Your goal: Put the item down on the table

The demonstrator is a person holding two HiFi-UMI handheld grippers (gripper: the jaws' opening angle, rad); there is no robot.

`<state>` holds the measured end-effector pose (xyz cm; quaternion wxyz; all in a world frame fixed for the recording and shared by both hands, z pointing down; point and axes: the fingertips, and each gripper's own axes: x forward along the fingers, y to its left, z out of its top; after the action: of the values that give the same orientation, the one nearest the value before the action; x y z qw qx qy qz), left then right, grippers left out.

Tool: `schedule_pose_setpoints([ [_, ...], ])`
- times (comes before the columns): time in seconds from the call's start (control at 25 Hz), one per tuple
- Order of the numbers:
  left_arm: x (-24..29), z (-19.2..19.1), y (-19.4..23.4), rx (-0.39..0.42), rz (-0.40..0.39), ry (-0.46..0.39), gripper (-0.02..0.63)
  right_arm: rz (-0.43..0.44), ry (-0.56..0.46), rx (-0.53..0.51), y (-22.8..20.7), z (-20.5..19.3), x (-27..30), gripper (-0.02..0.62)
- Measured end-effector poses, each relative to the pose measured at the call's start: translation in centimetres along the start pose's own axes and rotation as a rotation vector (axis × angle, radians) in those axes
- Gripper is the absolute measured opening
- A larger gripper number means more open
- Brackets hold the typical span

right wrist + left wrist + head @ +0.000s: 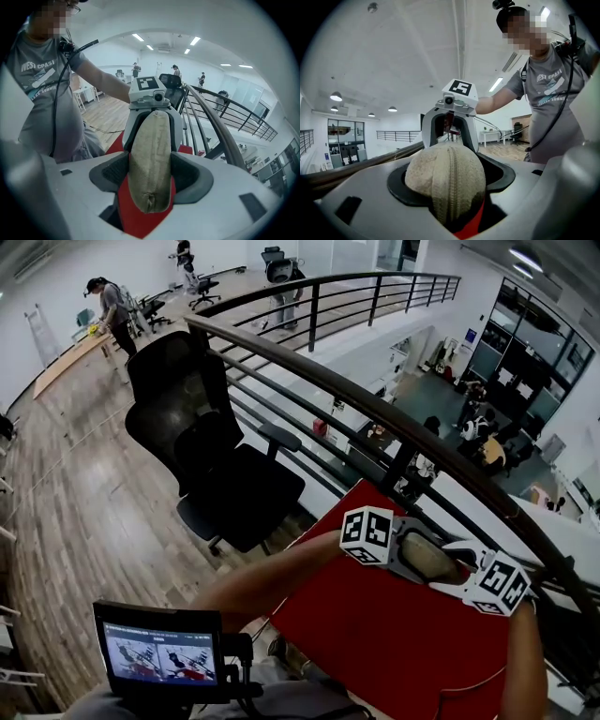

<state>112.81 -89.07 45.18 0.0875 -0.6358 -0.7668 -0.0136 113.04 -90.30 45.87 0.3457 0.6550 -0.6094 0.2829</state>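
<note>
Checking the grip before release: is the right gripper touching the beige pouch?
Touching. The right gripper view shows the right gripper clamped on the beige pouch.

Pouch (429, 559): was beige, coarsely woven, with a matching zip band.
Table (375, 643): was plain red.
Marker cubes (367, 535): were white with black squares.
Chair (216, 474): was black.
Floor (84, 512): was brown, wood-grained planks.

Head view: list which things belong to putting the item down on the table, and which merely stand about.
Belonging: beige zipped pouch; left gripper and right gripper, both shut on it; red table.
Standing about: black office chair, railing, small monitor.
</note>
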Motion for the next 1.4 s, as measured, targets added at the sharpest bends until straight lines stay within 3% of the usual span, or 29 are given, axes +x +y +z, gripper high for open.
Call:
schedule_pose_setpoints([
  [0.68, 7.1, -14.5, 10.7, -0.144, -0.016, -0.067, 0.313, 0.112, 0.063, 0.102, -9.2, -14.8, 8.3, 0.279],
  [1.24, 7.7, -21.3, 12.0, -0.258, 0.012, -0.092, 0.330, 0.144, 0.118, 0.142, -10.0, -18.8, 13.2, 0.279],
  [1.4, 7.6, -23.3, 11.9, -0.271, 0.038, -0.060, 0.336, 0.144, 0.132, 0.145, -9.8, -19.7, 14.5, 0.279],
])
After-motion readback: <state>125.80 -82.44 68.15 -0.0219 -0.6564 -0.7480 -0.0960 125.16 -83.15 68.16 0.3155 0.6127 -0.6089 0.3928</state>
